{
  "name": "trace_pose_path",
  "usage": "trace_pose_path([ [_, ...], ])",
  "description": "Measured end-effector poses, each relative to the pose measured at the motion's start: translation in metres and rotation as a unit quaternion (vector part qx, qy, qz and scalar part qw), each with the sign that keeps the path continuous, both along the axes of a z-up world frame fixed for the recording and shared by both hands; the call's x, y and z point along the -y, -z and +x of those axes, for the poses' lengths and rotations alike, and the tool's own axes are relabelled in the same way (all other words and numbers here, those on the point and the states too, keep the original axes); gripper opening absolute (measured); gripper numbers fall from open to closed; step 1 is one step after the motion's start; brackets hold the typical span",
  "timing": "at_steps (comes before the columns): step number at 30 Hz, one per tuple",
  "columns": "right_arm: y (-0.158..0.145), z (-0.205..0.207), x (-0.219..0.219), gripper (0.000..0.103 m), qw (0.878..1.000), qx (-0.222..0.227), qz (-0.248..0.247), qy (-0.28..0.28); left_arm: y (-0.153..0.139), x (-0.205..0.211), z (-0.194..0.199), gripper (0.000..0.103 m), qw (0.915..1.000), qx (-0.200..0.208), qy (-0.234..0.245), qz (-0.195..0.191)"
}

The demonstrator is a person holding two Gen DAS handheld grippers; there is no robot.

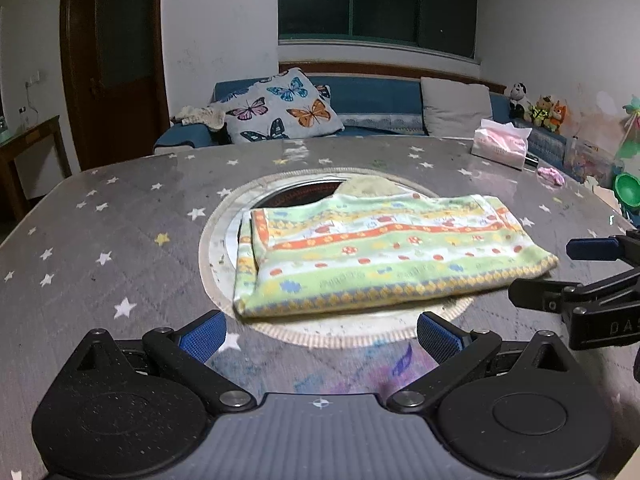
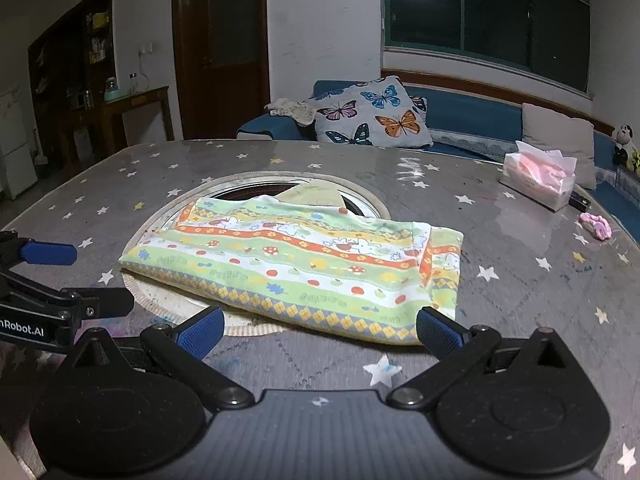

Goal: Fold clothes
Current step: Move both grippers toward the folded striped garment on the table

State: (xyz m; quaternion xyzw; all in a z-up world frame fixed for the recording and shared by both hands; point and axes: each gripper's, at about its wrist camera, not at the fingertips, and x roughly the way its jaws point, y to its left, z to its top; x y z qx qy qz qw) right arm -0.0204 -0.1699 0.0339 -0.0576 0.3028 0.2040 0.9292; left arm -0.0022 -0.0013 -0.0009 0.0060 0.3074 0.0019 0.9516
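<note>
A folded cloth (image 1: 376, 252) with green, orange and yellow bands and small mushroom prints lies flat over the round inset in the middle of the table (image 1: 120, 216). In the right wrist view the same cloth (image 2: 296, 268) sits just beyond my fingers. My left gripper (image 1: 320, 338) is open, just short of the cloth's near edge, with nothing between its blue pads. My right gripper (image 2: 320, 334) is open too, its right pad close to the cloth's near right corner. Each gripper shows at the edge of the other's view, jaws apart.
A tissue pack (image 1: 502, 142) stands at the far right of the star-patterned table, with a small pink item (image 2: 597, 225) near it. Behind the table is a blue sofa with a butterfly cushion (image 1: 280, 108), a grey cushion and soft toys. A dark recess (image 1: 304, 194) shows in the inset behind the cloth.
</note>
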Motion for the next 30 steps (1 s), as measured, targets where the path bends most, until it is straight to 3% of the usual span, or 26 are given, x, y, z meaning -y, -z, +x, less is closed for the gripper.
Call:
trace_pose_path([
  [18, 0.004, -0.007, -0.003, 0.103, 1.000, -0.005, -0.002, -0.016, 0.005, 0.000, -0.002, 0.103, 0.9996, -0.029, -0.006, -0.002],
  [30, 0.003, 0.001, -0.027, 0.103, 0.998, -0.009, -0.019, -0.059, 0.004, -0.024, 0.011, 0.103, 0.9992, -0.027, -0.030, 0.003],
])
